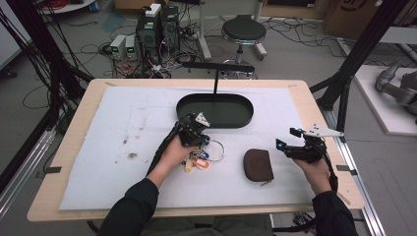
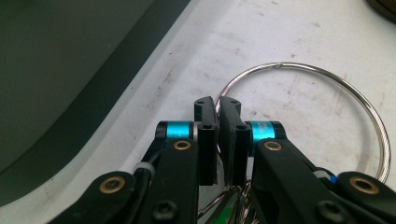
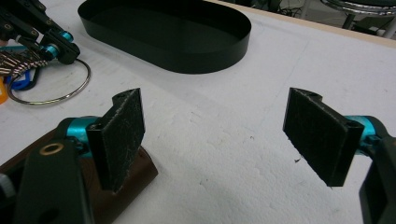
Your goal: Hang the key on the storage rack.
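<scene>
The left gripper (image 2: 217, 105) pinches the wire of the key ring (image 2: 322, 74), which lies with its keys (image 1: 196, 161) on the white mat (image 1: 123, 147) near the middle, just before the black tray (image 1: 216, 110). The right gripper (image 3: 215, 135) hovers spread beside the brown pouch (image 1: 258, 164), toward the mat's right edge.

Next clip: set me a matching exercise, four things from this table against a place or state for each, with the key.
Things:
1. left gripper
2. right gripper
3. brown pouch
4. black tray

States or places:
A. empty, at the far side of the white mat
B. jaws wide apart, nothing between them
C. lying flat between the two hands
D. jaws shut on the key ring

Pairs: 1-D, 2-B, 3-C, 4-A
</scene>
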Motion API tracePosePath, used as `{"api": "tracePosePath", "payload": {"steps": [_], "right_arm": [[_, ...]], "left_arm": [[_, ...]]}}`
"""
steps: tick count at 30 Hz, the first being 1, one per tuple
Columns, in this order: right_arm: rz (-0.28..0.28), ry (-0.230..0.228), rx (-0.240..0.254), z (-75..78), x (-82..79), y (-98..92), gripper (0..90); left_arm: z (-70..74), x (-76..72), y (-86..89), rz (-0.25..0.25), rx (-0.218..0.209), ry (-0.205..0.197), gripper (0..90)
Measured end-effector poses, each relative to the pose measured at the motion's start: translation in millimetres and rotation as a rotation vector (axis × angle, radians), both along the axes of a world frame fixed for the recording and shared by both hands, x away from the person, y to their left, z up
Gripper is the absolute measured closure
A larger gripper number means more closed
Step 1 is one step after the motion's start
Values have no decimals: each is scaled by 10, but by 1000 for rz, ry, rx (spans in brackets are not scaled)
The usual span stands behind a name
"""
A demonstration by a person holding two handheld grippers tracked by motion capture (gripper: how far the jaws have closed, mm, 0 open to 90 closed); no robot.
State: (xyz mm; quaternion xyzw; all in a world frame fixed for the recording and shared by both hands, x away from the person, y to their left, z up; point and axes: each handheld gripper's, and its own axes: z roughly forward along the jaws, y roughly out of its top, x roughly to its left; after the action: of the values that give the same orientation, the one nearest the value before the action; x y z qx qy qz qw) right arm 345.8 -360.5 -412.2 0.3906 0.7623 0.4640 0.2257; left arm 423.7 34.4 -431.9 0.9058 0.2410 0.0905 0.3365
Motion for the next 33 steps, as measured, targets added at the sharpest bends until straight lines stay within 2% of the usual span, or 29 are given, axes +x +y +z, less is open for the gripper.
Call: {"api": "tracePosePath", "payload": {"steps": [3,5,9,12,14,15,16,17,24,28,33], "right_arm": [[-2,3,3,2,-4,-2,214],[-2,2,3,3,-4,-6,214],[-3,-1,3,4,-6,-10,214],[-5,2,3,3,-14,-17,214],[-7,0,3,3,-16,-21,214],[-9,-1,4,3,-20,-26,214],[-9,-1,4,3,-20,-26,214],[-9,-1,4,4,-27,-32,214],[-15,-1,4,3,-44,-53,214],[-20,-2,6,4,-49,-57,214],[-18,2,2,-1,-44,-53,214]], "left_arm": [[20,9,33,-13,-46,18,858],[36,5,43,-16,-58,16,858],[117,-36,74,-27,-109,0,858],[207,-102,105,-37,-149,-24,859],[263,-141,126,-51,-161,-39,859],[329,-204,151,-61,-182,-65,860],[329,-204,151,-61,-182,-65,860],[381,-254,183,-67,-201,-86,861],[431,-417,297,-75,-247,-122,861],[427,-508,361,-101,-243,-127,861],[407,-544,384,-111,-242,-130,860]]}}
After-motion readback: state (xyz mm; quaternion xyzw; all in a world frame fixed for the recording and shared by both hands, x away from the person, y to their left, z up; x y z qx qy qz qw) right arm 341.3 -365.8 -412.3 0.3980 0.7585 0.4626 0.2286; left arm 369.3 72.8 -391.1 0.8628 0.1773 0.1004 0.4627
